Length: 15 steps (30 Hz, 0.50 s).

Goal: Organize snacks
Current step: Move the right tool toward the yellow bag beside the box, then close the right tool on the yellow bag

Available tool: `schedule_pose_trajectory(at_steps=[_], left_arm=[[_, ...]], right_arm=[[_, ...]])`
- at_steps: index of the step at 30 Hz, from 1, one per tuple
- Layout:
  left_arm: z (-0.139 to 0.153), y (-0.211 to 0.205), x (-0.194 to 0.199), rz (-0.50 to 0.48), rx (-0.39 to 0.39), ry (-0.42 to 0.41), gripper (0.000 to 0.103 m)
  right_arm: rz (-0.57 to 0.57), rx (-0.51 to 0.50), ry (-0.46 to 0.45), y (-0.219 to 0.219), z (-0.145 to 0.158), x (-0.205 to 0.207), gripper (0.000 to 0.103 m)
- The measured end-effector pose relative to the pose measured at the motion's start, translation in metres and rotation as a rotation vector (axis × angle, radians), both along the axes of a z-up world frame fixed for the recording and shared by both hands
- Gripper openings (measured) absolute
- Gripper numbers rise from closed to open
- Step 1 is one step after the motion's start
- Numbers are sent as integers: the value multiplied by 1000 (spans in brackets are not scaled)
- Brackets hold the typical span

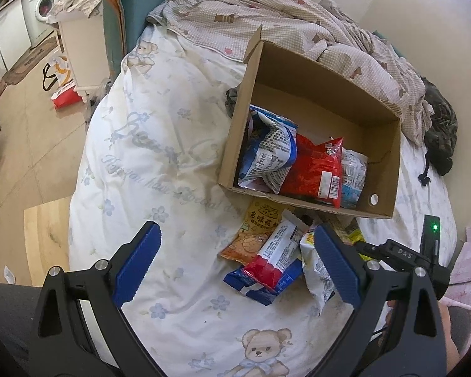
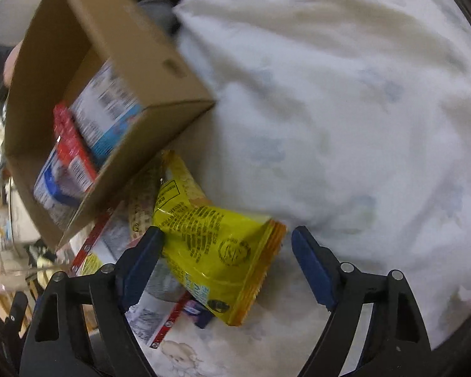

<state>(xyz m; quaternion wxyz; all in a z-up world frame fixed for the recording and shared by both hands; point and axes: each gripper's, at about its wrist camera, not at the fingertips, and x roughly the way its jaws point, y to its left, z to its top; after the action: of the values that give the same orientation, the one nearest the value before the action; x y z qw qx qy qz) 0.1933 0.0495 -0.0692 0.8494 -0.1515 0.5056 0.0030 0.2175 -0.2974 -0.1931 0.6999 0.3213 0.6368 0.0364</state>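
An open cardboard box lies on the bed and holds a blue-white packet, a red packet and a light blue packet. A pile of snacks lies in front of it: an orange packet, a red-white packet and a white packet. My left gripper is open above the pile. My right gripper is open around a yellow packet beside the box; part of that gripper also shows in the left wrist view.
A white quilt with bear prints covers the bed. A crumpled checked blanket lies behind the box. The floor with a red bag and a washing machine is to the left.
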Motion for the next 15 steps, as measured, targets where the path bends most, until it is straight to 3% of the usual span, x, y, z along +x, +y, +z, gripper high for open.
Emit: schedule_pose_trajectory(at_steps=[3, 6, 15], left_arm=[[-1, 0, 0, 2, 9, 1, 97], [-3, -2, 0, -1, 25, 3, 97], [-3, 0, 1, 11, 30, 0, 97]], right_arm=[[79, -14, -7, 20, -1, 7, 70], [81, -12, -26, 28, 0, 7, 51], [46, -55, -95, 4, 48, -29, 47]])
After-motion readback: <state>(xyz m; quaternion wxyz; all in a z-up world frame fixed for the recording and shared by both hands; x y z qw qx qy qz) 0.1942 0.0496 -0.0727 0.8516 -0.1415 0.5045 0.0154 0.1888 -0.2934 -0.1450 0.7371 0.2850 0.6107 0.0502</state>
